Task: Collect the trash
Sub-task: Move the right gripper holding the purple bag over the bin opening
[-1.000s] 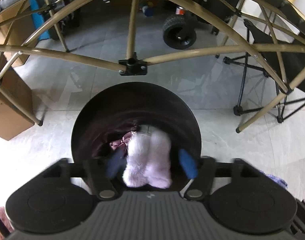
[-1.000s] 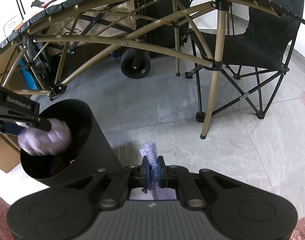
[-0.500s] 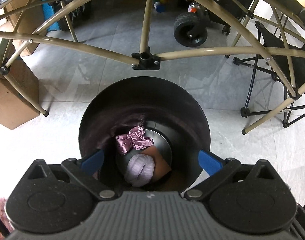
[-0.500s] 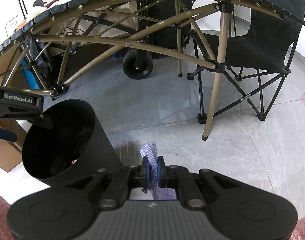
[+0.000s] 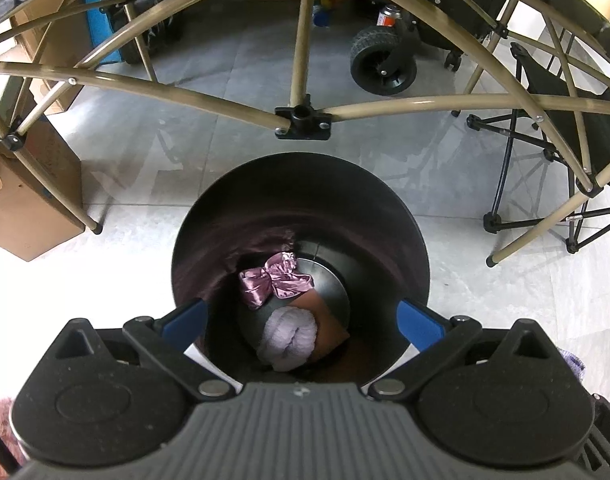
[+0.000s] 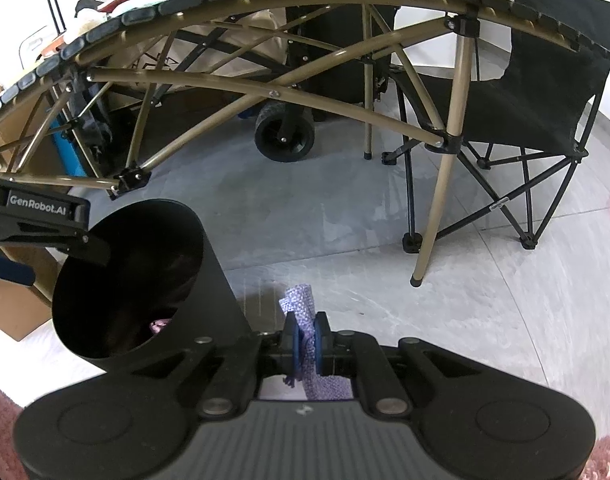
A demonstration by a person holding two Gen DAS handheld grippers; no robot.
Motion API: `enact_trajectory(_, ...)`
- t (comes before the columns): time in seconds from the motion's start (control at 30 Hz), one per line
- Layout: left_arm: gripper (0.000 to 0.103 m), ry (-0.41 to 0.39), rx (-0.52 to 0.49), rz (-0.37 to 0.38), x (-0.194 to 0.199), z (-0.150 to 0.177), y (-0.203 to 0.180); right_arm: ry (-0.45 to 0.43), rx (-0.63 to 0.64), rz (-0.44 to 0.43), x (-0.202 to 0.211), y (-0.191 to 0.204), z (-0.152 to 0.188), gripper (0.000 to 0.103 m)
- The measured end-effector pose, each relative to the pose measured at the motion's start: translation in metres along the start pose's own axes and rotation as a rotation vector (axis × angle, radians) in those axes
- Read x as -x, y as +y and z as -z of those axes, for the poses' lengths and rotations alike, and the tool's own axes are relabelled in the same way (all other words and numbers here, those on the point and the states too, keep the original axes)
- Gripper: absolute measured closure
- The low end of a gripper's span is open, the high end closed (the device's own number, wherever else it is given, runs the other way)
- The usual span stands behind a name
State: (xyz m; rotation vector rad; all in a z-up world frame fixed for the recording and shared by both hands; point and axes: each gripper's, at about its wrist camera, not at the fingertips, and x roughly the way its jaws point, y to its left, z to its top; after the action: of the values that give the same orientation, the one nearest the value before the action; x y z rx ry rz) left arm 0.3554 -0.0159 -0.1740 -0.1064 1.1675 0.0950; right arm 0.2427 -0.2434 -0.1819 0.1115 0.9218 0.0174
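A black round trash bin [image 5: 405, 224] stands on the grey tiled floor. At its bottom lie a fluffy lilac bundle [image 5: 291, 338], a shiny pink wrapper [image 5: 275, 282] and a brown piece [image 5: 329, 324]. My left gripper [image 5: 301, 322] hangs over the bin's mouth, open wide with nothing between its blue pads. In the right wrist view the bin [image 6: 209, 280] sits at lower left with the left gripper beside its rim. My right gripper [image 6: 305, 340] is shut on a purple-and-white patterned cloth [image 6: 301, 308], held to the right of the bin.
A folding table's tan tube frame [image 5: 301, 116] arches over the floor behind the bin. A black camping chair [image 6: 545, 96] stands at the right, a wagon wheel [image 6: 285, 136] behind. Cardboard boxes [image 5: 29, 200] sit at the left. A pink rug [image 6: 1, 432] edges the near floor.
The left gripper opened and let go of the fluffy lilac bundle, which dropped to the bottom of the bin. The right gripper kept still, holding the patterned cloth.
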Motion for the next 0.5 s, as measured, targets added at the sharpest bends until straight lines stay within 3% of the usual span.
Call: enact_trajectory(0.5, 0.000, -0.026, -0.010, -0.031, 0.011, 0.006, 0.028, -0.028, 0.050, -0.033, 0.005, 0.030, -0.008, 0.096)
